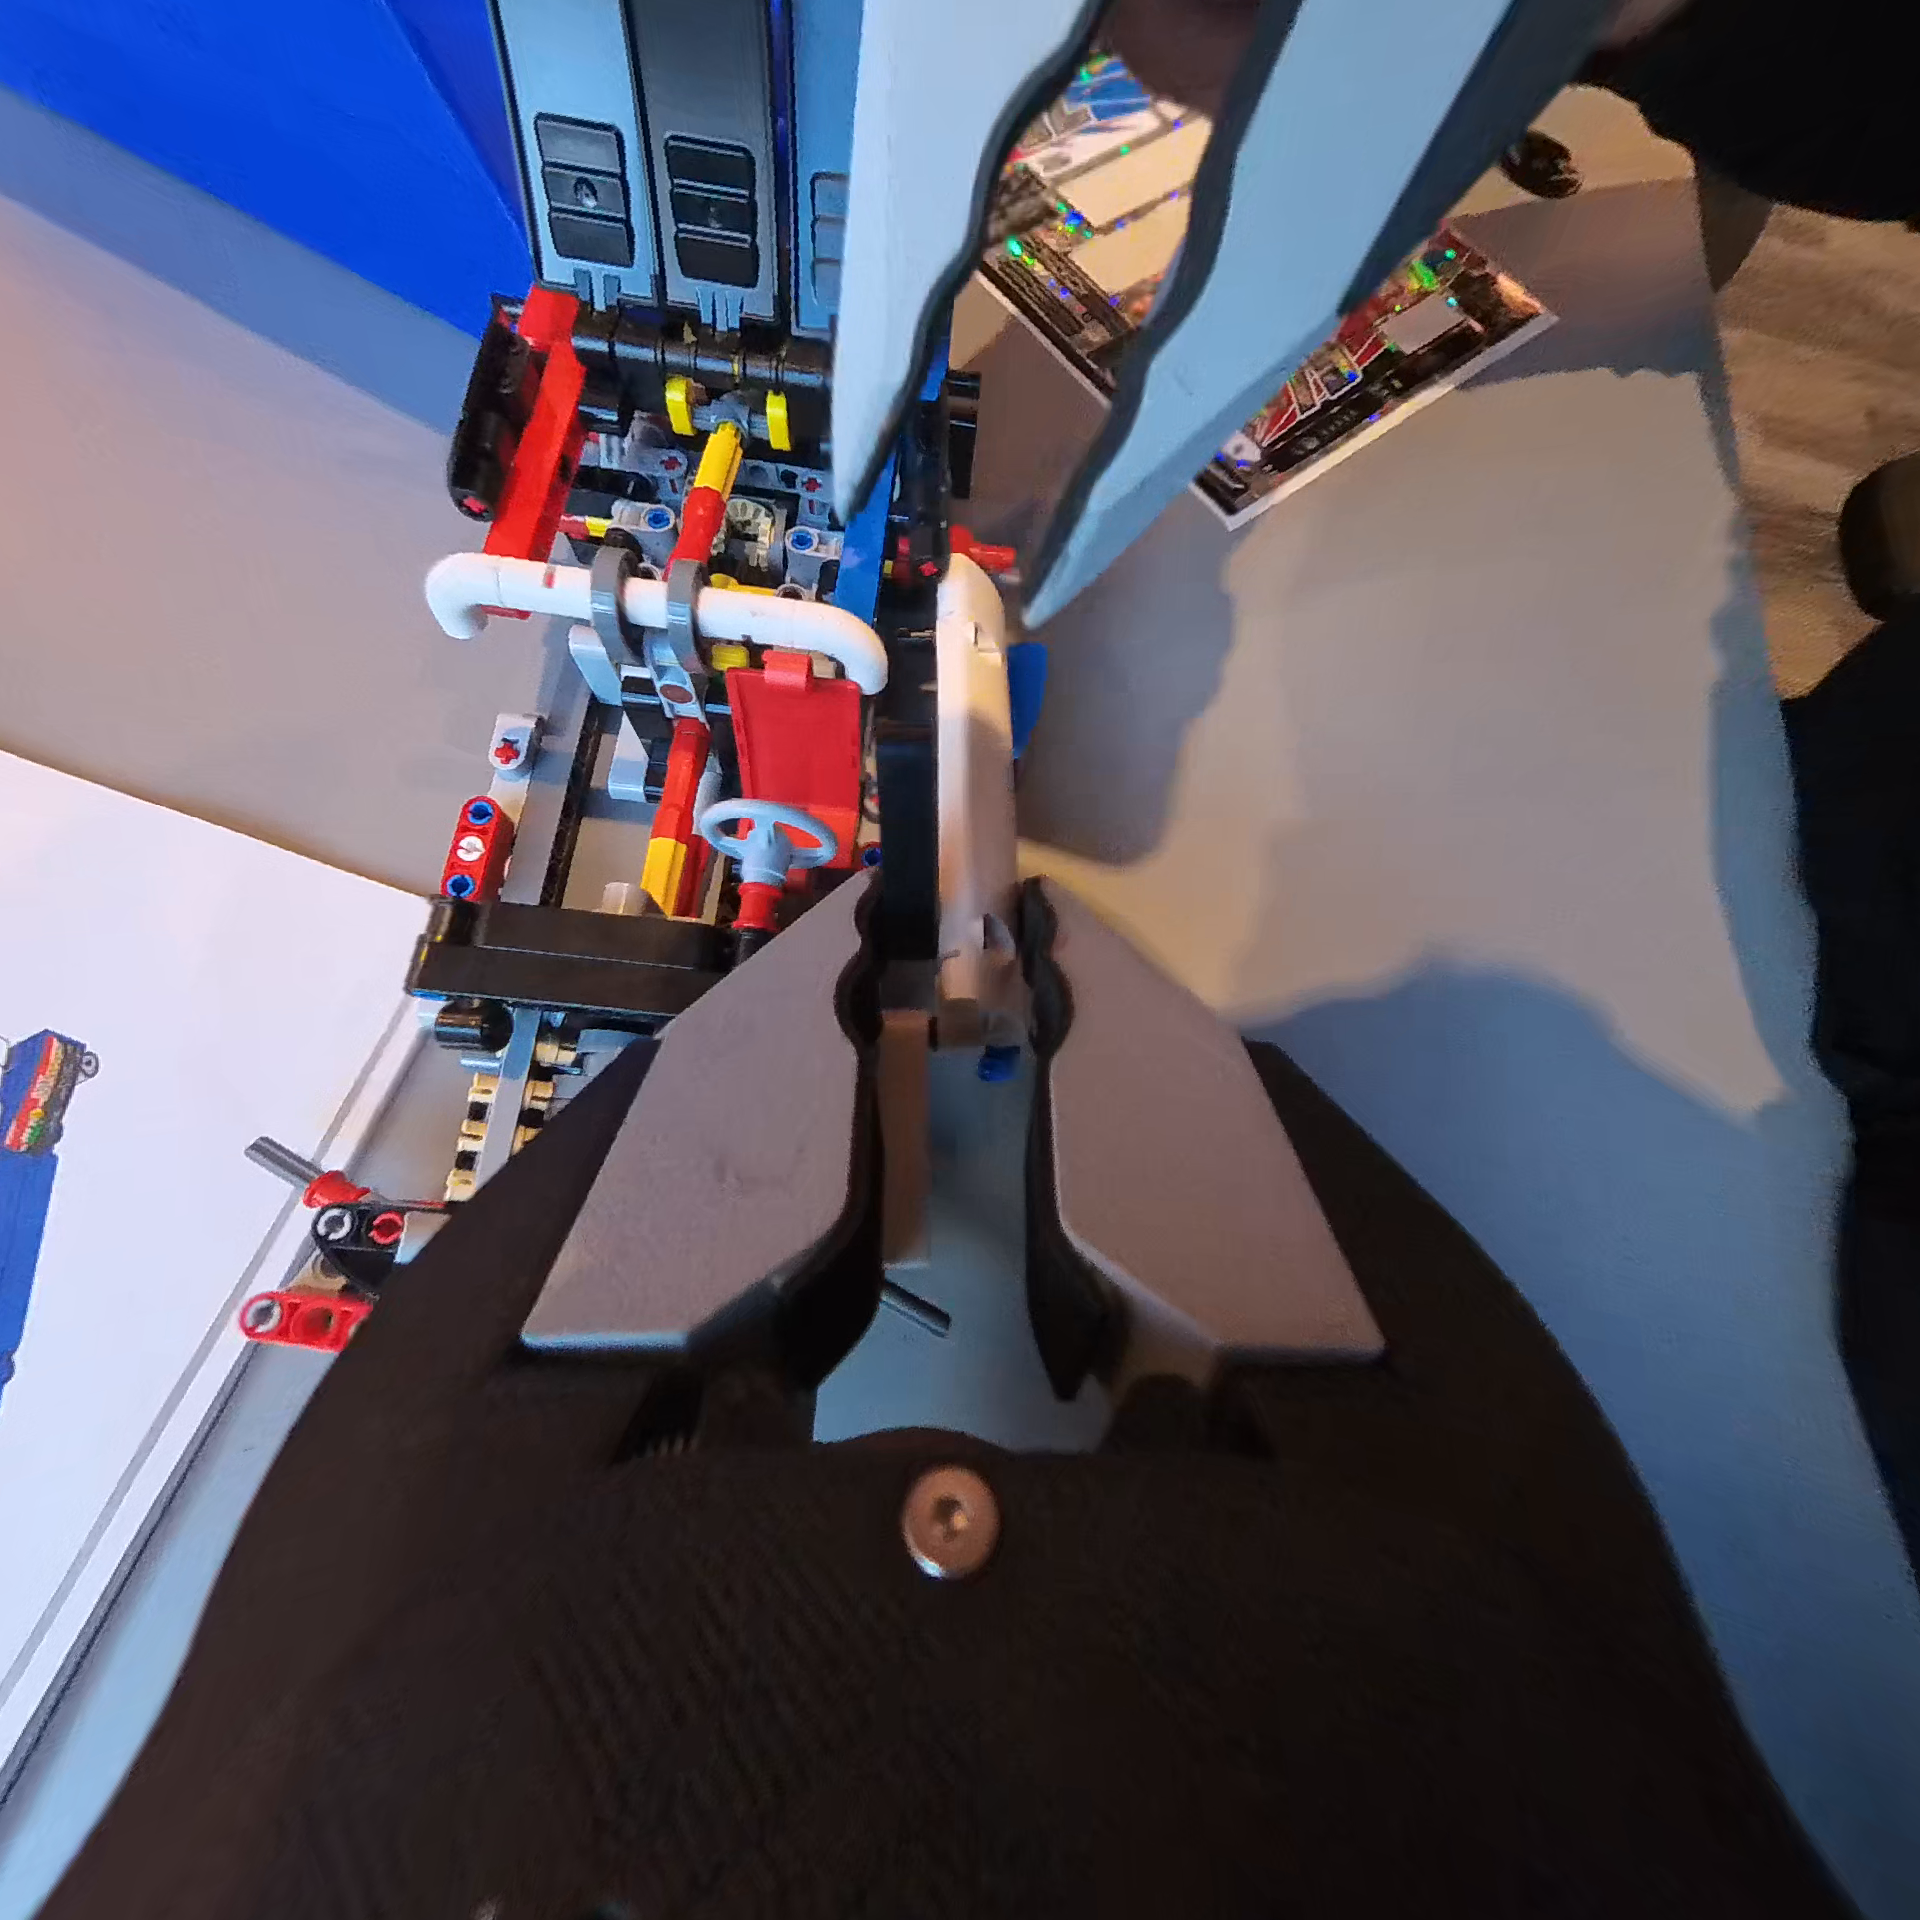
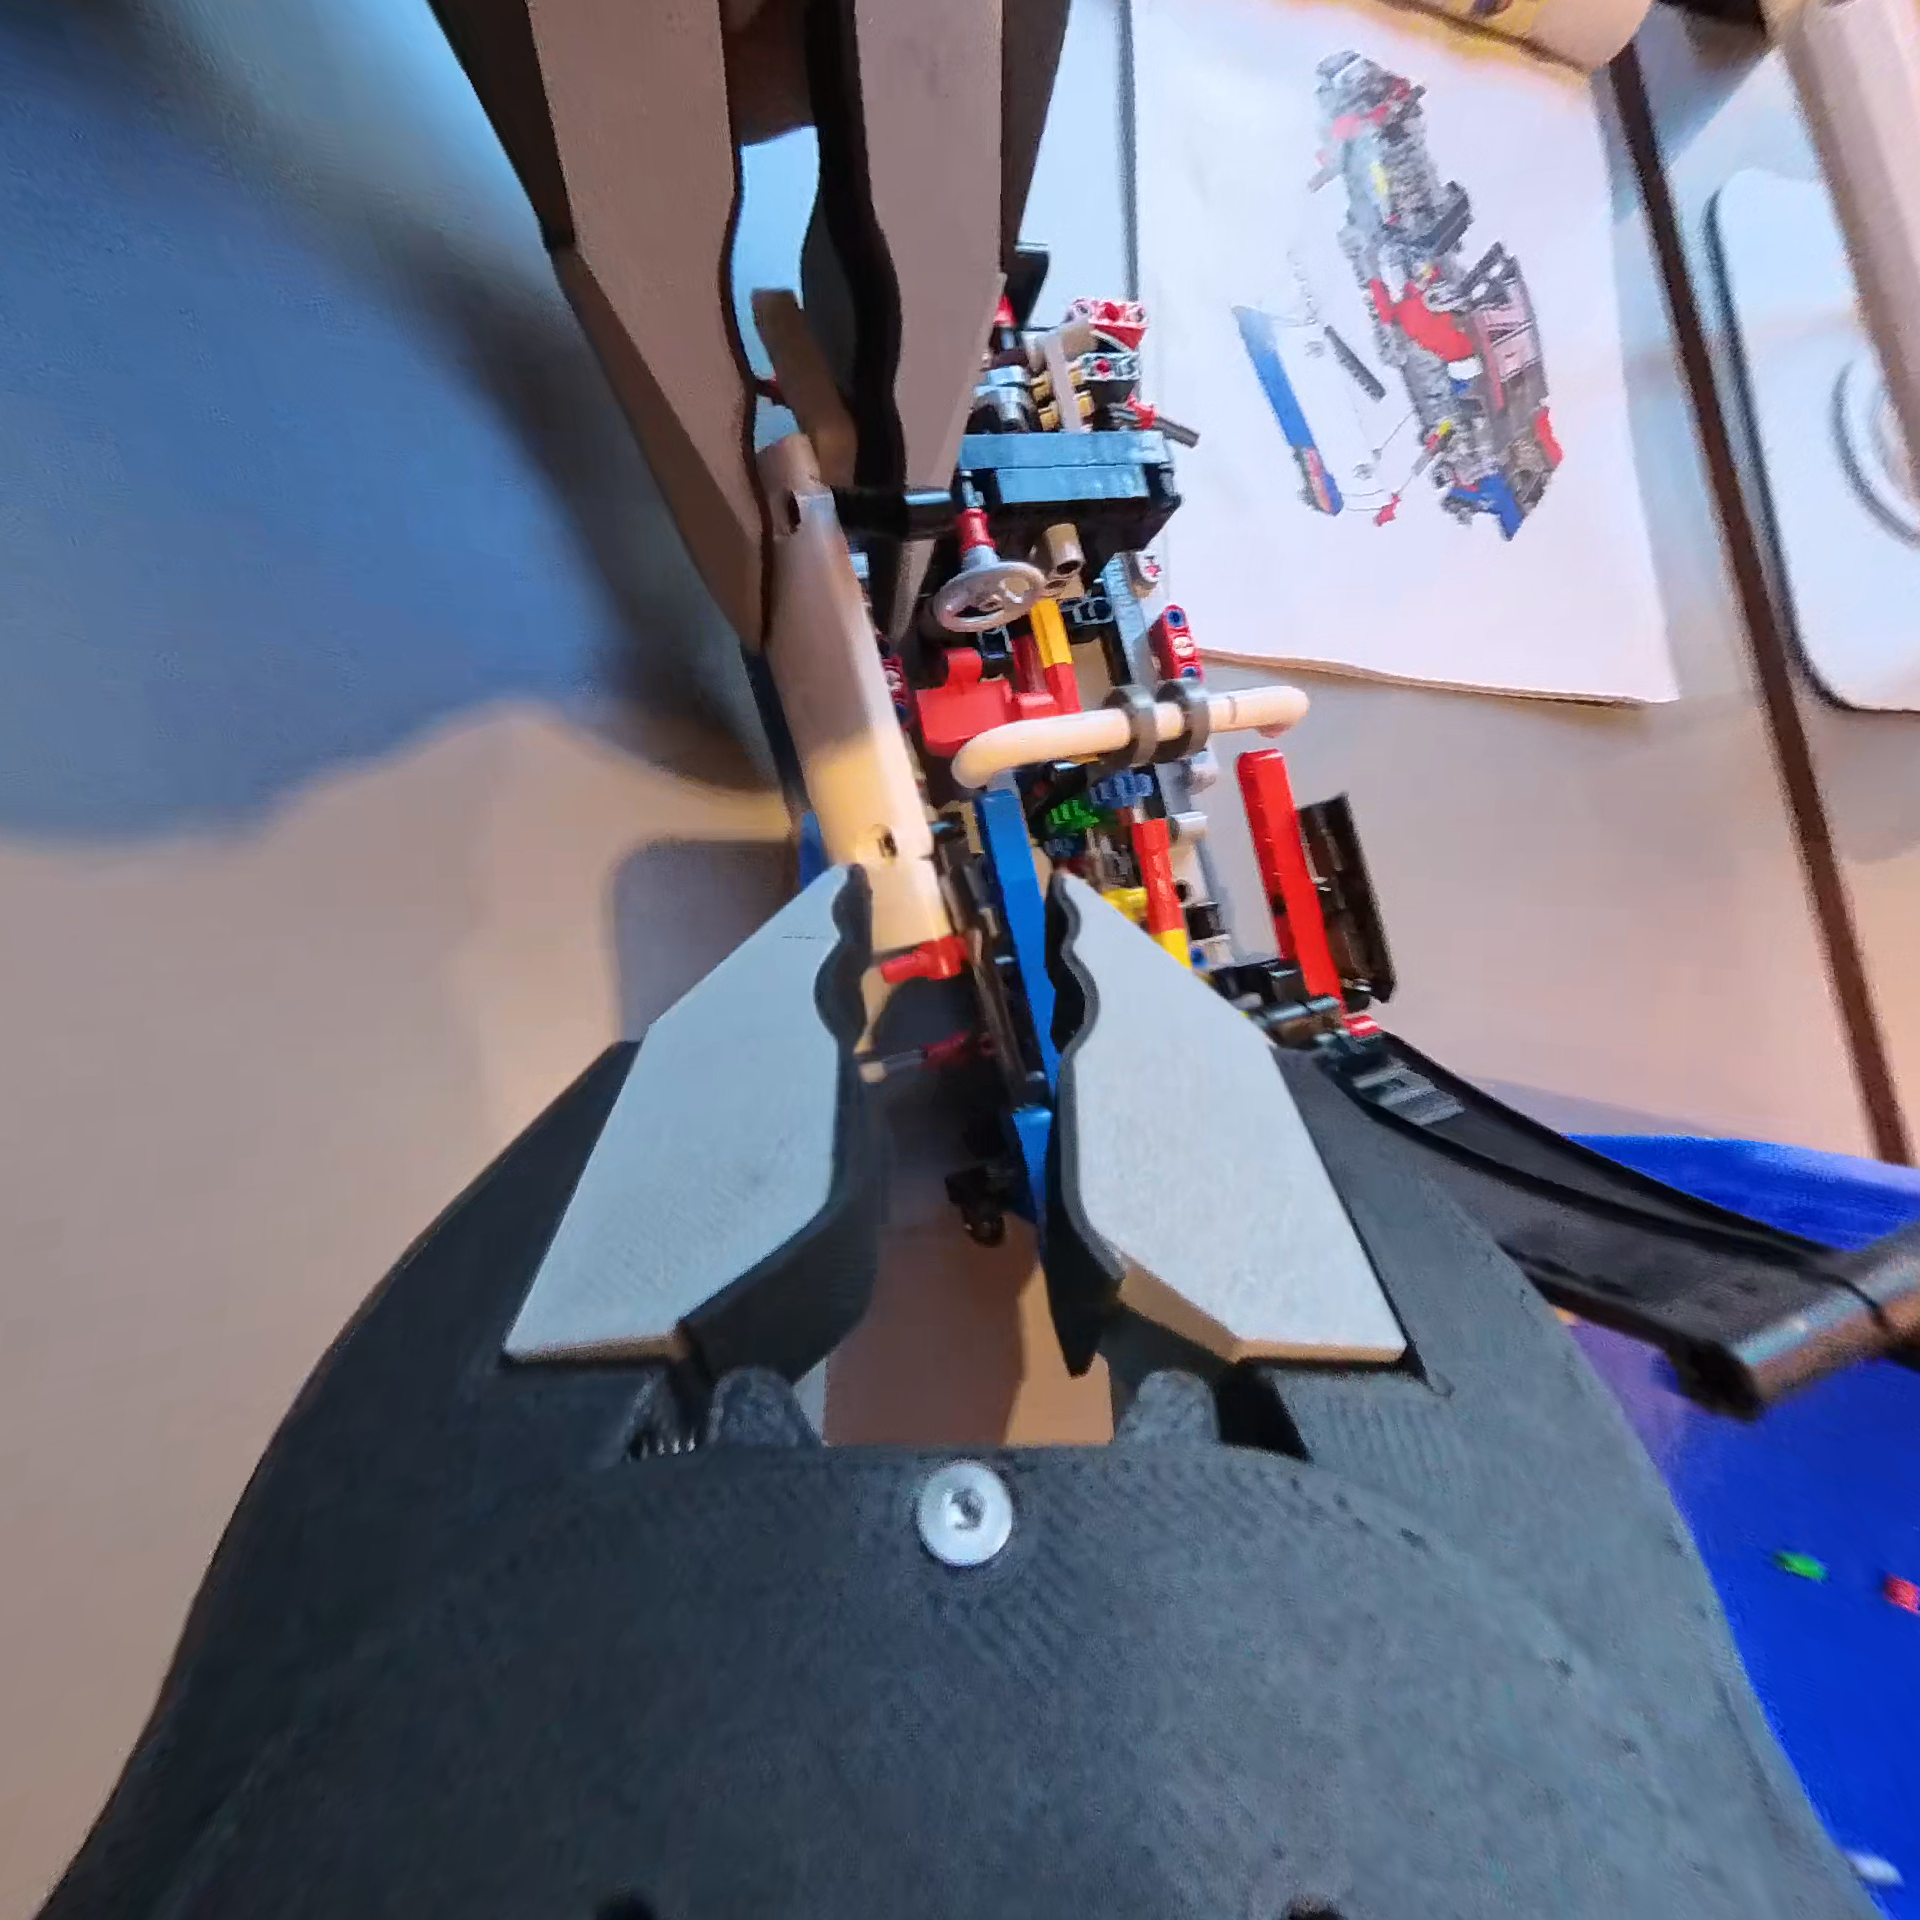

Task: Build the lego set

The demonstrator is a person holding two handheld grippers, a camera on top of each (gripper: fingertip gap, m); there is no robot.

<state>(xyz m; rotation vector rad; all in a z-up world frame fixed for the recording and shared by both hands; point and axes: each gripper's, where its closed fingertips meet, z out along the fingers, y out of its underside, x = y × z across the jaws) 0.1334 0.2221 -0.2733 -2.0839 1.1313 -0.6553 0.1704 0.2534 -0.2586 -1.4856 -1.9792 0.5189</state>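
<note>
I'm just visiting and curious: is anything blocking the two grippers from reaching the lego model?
Nothing visible does. Both are already at the lego model: the left gripper straddles its white side panel, and the right gripper straddles the other end of that side, around the blue beam.

An indoor hobby or desk workspace. A plain pale table [image 1: 1403,790] carries a half-built toy vehicle model [image 1: 686,727] of coloured plastic beams and pins. Beside the model lies an open printed instruction booklet [image 2: 1382,582] with assembly drawings. A glossy sticker sheet [image 1: 1351,395] lies behind the model, and grey carpet [image 1: 1808,343] shows beyond the table edge.
</note>
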